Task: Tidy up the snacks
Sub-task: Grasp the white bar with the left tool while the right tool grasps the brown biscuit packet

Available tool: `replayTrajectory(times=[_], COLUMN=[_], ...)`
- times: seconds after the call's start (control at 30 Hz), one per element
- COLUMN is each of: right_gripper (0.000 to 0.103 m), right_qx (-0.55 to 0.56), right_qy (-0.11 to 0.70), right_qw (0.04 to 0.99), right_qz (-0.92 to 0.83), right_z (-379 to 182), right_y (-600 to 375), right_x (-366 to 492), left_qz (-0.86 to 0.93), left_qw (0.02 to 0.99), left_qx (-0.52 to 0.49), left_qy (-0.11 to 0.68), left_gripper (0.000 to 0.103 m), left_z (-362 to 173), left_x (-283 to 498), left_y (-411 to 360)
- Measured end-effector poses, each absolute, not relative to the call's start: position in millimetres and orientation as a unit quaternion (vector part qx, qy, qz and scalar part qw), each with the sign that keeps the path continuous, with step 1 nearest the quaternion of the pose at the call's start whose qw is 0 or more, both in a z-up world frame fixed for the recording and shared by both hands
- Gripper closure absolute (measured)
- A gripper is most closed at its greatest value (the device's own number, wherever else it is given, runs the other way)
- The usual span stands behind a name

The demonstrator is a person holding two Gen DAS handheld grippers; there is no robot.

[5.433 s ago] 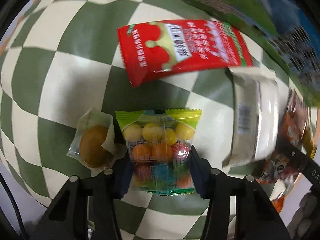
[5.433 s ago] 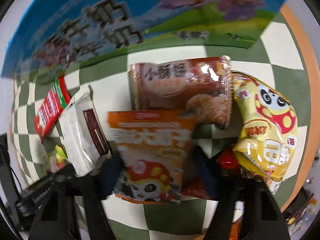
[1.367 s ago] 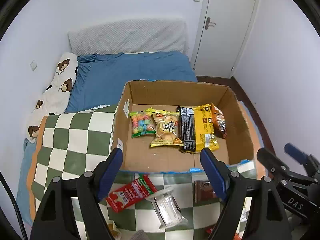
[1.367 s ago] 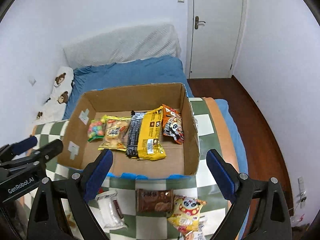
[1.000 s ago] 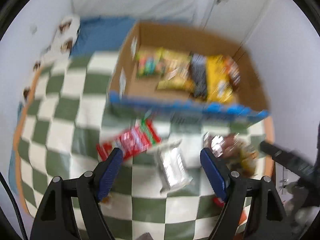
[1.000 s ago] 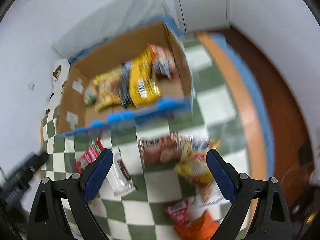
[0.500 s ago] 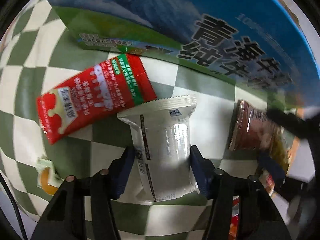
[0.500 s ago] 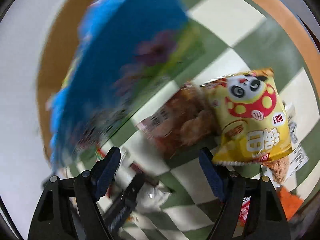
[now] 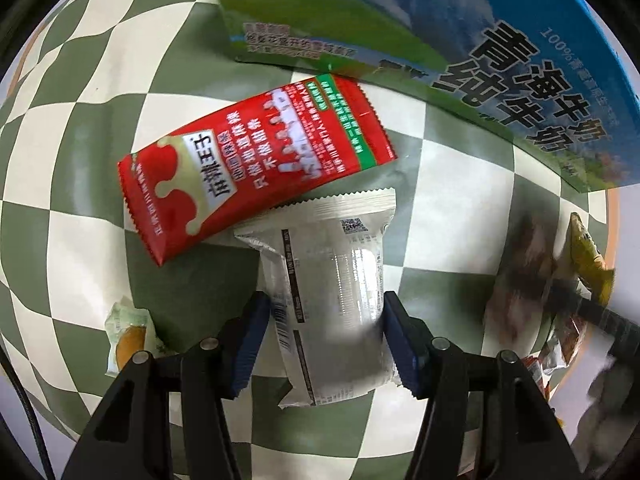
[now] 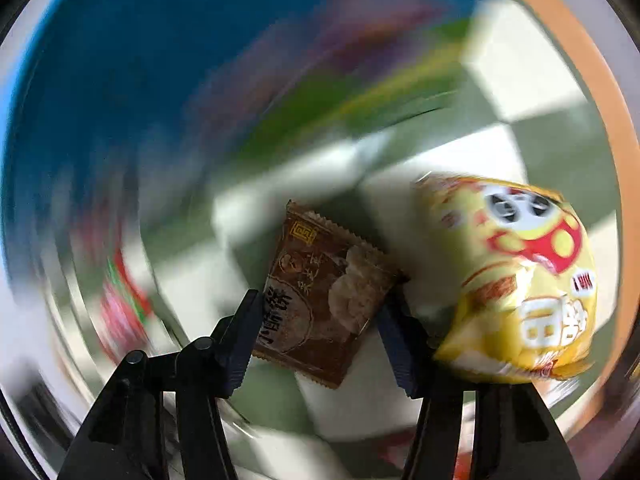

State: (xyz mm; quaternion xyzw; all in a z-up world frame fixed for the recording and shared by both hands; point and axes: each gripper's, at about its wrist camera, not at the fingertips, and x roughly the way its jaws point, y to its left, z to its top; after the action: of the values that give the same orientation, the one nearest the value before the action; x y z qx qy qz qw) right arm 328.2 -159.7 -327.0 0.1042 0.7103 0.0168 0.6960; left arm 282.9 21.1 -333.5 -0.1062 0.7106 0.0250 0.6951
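My left gripper (image 9: 326, 338) is shut on a white and clear snack packet (image 9: 332, 292), its pads on both sides, over the green and white checked cloth (image 9: 72, 184). A red snack packet (image 9: 256, 176) lies just beyond it, partly overlapped. My right gripper (image 10: 320, 336) is shut on a brown snack packet (image 10: 320, 304); that view is blurred by motion. A yellow panda snack bag (image 10: 516, 280) lies right beside its right finger.
The blue and green printed wall of the cardboard box (image 9: 460, 40) stands close behind the packets. A small wrapped orange snack (image 9: 128, 340) lies left of my left gripper. More packets (image 9: 560, 332) lie at the right near the cloth's orange edge.
Both grippers dropped from above the box to the cloth and closed: the left on the white packet, the right on the brown packet, which has lifted and tilted.
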Motion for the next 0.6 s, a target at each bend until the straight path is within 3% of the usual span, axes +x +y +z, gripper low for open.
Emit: replayTrajectory(times=[0.13,0.27,0.37,0.6], right_gripper=[0.039,0.034,0.043,0.043], right_qx=[0.01,0.072,0.083,0.014], right_qy=[0.727,0.713,0.7,0.698], right_qw=[0.683,0.696,0.709,0.713], right_qz=[0.066,0.032,0.008,0.063], right_z=[-329,-333,-333,-330], right_y=[-143,-152,-151,-118], right_x=[300,294,289,246], left_qz=[0.018,0.019,0.002,-0.023], left_qw=[0.693,0.696,0.704,0.696], left_qx=[-0.108,-0.083,-0.045,0.012], left_qy=[0.712,0.713,0.709,0.717], left_gripper=[0.046,0.045,0.047,0.047], left_z=[-341,-348,-344,-347], left_x=[291,299,295,260], left_y=[20,16,-2,-21])
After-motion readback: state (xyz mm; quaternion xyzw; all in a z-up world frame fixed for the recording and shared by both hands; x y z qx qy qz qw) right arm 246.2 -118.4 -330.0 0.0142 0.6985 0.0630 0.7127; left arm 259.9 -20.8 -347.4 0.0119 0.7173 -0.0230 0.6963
